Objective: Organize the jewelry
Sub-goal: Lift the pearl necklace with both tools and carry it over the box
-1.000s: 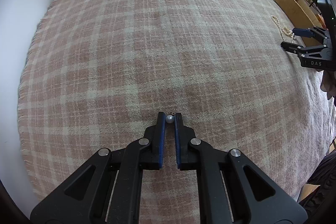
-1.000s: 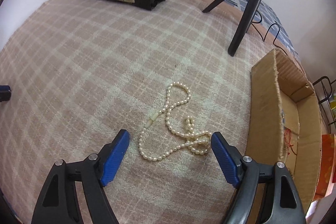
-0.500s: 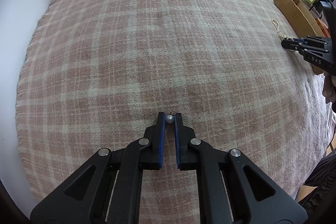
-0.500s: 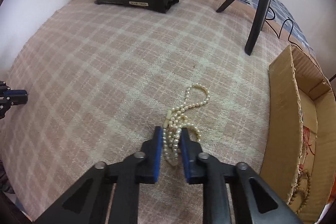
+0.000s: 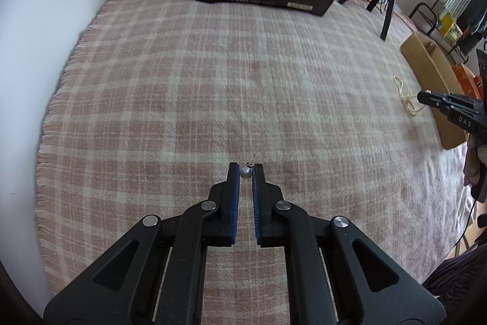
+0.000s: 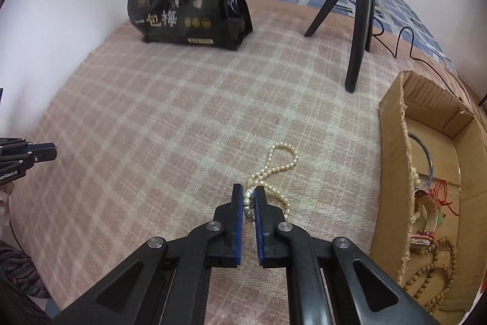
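Pearl necklace (image 6: 275, 172) is pinched in my right hand-held gripper (image 6: 249, 197): the blue pads are drawn narrow on a bunch of several strands near the middle of the heap, while one loop and a trailing length lie on the plaid blanket (image 6: 152, 127) just beyond the tips. My left hand-held gripper (image 5: 246, 172) is likewise closed narrow, holding a single grey pearl earring (image 5: 245, 172) at its very tips, the wire hook poking out ahead; it appears clear of the blanket. Outward to the right, the cardboard box (image 6: 392, 148) stands just beside the necklace, open at the top, and already holds jewelry: a wooden bead string (image 6: 438, 267), red cord, a few small pieces I cannot identify. Judgement: sorting is partly done. Both remaining loose pieces visible on the bed are now gripped but neither is in the box. Left to do: carry necklace and earring over the box wall and release. Risk noted: dangling strands may snag the torn box edge. Black snack bag (image 6: 185, 11) and tripod (image 6: 359, 8) sit well apart, not involved.
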`<control>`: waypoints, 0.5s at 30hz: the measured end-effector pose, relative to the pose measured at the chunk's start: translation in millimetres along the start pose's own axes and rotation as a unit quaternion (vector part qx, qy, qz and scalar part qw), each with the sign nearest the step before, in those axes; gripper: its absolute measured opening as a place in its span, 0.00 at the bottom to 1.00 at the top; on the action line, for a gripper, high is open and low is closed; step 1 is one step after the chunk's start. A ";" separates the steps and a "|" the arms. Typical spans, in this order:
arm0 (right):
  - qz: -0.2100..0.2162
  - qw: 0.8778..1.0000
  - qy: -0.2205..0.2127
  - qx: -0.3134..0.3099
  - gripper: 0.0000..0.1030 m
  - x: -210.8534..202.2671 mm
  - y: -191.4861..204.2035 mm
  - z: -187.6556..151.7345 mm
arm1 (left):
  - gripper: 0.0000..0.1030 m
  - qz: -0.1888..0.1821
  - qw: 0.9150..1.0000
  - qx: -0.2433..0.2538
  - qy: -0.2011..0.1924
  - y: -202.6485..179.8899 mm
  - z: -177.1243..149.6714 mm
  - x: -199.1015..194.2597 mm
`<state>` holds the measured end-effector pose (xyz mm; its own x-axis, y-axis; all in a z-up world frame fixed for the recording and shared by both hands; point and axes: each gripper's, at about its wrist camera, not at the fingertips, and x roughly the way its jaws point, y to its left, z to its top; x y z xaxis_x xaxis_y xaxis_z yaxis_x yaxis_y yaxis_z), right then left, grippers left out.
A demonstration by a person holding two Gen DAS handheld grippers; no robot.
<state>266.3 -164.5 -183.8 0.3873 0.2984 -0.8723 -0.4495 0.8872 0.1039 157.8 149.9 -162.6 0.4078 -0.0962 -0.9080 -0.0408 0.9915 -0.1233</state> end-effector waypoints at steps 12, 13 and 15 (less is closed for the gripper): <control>0.028 0.997 -0.064 0.021 0.04 -53.9 -3.0 11.8 | 0.06 -0.037 0.998 -0.006 -0.043 -34.2 17.6 -22.2; 0.029 0.997 -0.068 0.022 0.04 -57.7 -3.8 11.6 | 0.06 -0.041 0.998 -0.005 -0.046 -37.9 18.6 -24.0; 0.032 0.996 -0.078 0.025 0.04 -66.8 -4.5 11.8 | 0.06 -0.050 0.998 0.000 -0.050 -46.5 21.0 -27.0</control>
<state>251.9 -184.2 -120.3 0.4808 0.4026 -0.7789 -0.4376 0.8800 0.1848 167.9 108.2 -123.9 0.4982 -0.1846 -0.8472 0.0035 0.9775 -0.2109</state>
